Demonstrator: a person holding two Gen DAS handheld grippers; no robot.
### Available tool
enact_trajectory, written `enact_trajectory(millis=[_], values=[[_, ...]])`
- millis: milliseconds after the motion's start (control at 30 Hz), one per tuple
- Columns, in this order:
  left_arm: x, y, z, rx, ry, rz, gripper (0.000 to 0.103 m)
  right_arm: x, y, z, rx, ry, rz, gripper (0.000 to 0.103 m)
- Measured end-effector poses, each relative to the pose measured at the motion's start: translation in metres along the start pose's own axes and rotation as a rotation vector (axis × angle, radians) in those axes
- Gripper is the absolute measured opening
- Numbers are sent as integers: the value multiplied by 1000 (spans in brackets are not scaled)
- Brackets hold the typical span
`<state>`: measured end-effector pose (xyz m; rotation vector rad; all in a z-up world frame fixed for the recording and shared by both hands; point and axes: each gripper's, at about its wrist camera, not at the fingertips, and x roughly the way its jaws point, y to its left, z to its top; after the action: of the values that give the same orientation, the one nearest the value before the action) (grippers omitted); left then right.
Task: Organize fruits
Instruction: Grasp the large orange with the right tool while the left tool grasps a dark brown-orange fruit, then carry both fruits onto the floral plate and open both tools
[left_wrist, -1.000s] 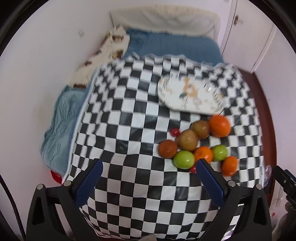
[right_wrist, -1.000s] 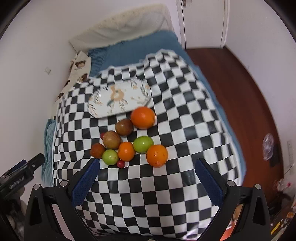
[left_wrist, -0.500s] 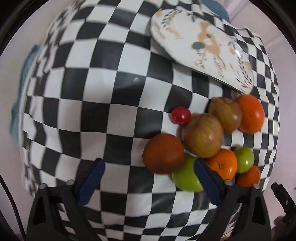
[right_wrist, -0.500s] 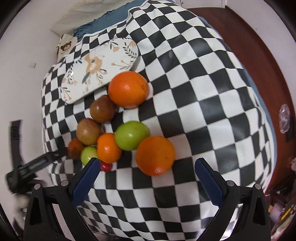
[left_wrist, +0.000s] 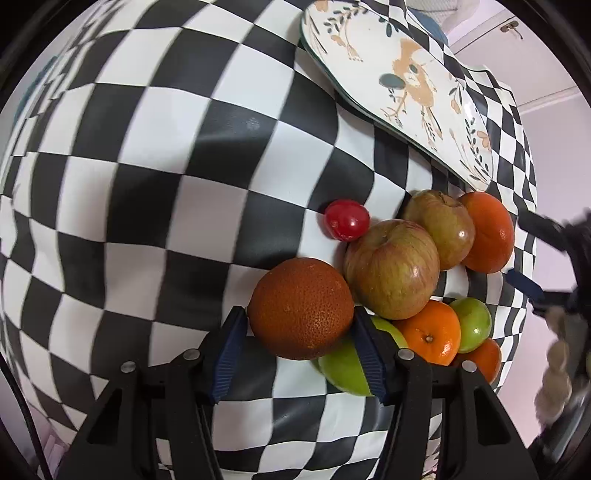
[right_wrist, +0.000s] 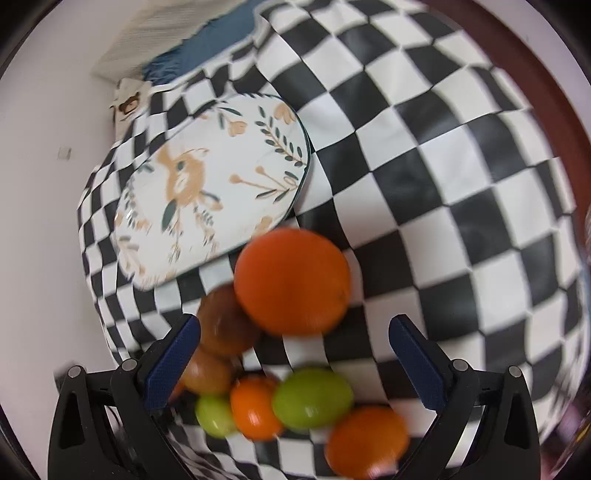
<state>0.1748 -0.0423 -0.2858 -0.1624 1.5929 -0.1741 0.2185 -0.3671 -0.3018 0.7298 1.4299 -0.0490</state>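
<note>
Our left gripper (left_wrist: 299, 332) pinched the dark orange (left_wrist: 300, 308) (heaped against an apple (left_wrist: 392, 268)); our right gripper (right_wrist: 295, 354) gaped open above the pile. Lifting might have scattered its neighbours.

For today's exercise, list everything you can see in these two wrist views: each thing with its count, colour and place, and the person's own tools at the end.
dark orange: one, rusty brown-orange, between the left gripper's fingers, nearest edge of the pile
apples: two, red-brown, middle of the pile
bright oranges: four, orange, largest next to the plate, others along the pile's near side
green fruits: two, green, among the oranges
small red fruit: one, red, at the pile's edge beside an apple
plate: one, white with floral pattern, beyond the pile, empty
checkered cloth: one, black and white, under everything
left gripper: black with blue pads, closed around the dark orange
right gripper: black with blue pads, open over the pile
</note>
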Motion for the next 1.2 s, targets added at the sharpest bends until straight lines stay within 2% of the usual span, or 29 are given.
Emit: enact_trajectory(millis=[167,200,233,333,467,633,700,867,1033,1133,1200], values=[[2,0,4,-8,-25,44,55,39,5,20,56,79,-14,103],[2,2,6,-13,-22,40,55,48,8,22,55,94,-29,99],[3,4,8,-19,-21,37,55,52,8,22,57,96,-47,88],[7,0,14,-21,-27,33,55,57,11,22,61,74,-81,86],[17,-9,24,-7,-27,20,55,51,9,17,63,44,-57,86],[7,-2,26,29,-27,5,55,34,3,3,66,20,-64,85],[13,-14,35,48,-29,-5,54,27,1,-4,73,12,-60,85],[-10,-10,39,90,-38,-62,54,5,1,-28,97,-16,-30,85],[-39,-22,71,132,-59,-143,54,-14,16,-35,121,-42,56,85],[-51,-38,109,137,-84,-165,54,-22,28,-24,124,-55,108,85],[-50,-50,142,135,-99,-150,55,-25,37,-7,107,-70,121,85]])
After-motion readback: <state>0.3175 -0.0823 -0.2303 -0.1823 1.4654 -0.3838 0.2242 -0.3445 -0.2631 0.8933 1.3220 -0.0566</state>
